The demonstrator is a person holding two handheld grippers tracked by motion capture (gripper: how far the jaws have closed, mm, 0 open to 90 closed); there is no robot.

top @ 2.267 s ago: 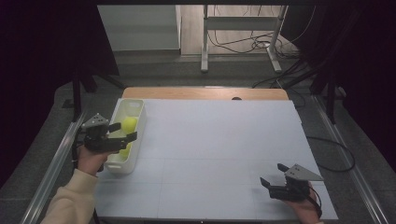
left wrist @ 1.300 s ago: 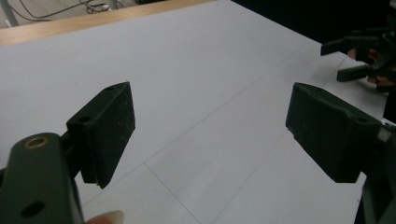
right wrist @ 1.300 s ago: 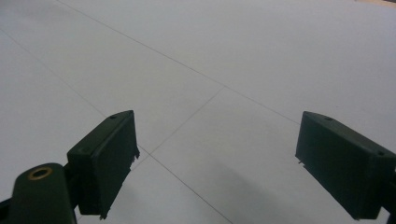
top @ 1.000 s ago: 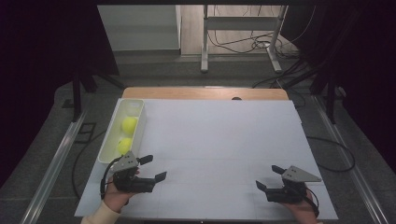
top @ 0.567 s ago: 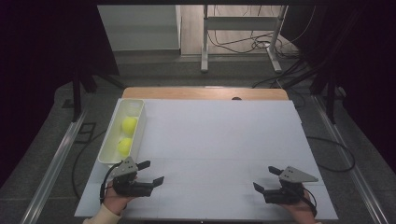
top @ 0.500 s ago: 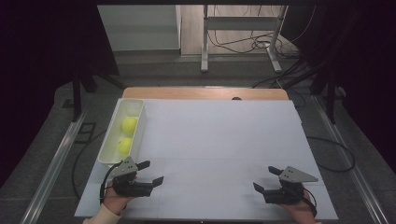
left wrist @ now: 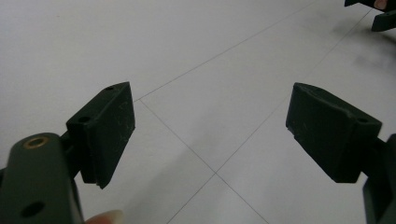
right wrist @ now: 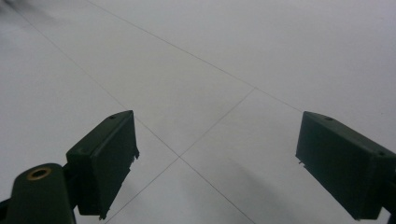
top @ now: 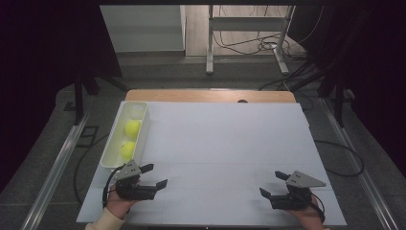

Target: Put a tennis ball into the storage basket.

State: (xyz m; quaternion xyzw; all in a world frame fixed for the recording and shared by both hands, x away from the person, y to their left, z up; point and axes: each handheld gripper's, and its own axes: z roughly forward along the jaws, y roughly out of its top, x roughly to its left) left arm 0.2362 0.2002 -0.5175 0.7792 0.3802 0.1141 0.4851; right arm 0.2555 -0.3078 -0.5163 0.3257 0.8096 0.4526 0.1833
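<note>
Two yellow-green tennis balls (top: 132, 128) (top: 127, 150) lie in a white oblong tray (top: 115, 142) at the table's left. My left gripper (top: 156, 175) rests near the front left edge, just in front of the tray, jaws open and pointing right with nothing between them. In the left gripper view the left gripper (left wrist: 210, 130) has only white table between its pads, and the right gripper's tips (left wrist: 373, 11) show far off at top right. My right gripper (top: 271, 184) rests at the front right, open and pointing left. The right gripper (right wrist: 217, 163) is likewise empty in its own view.
The white table top (top: 225, 139) carries faint grid lines and a wooden strip along its far edge (top: 210, 96). Cables trail from both grippers. Metal rails run along both sides, and a stand's legs (top: 244, 43) with loose cables sit on the floor beyond.
My left gripper left the tray, where it hung over the balls, and came down to the front left of the table. The right gripper has barely shifted.
</note>
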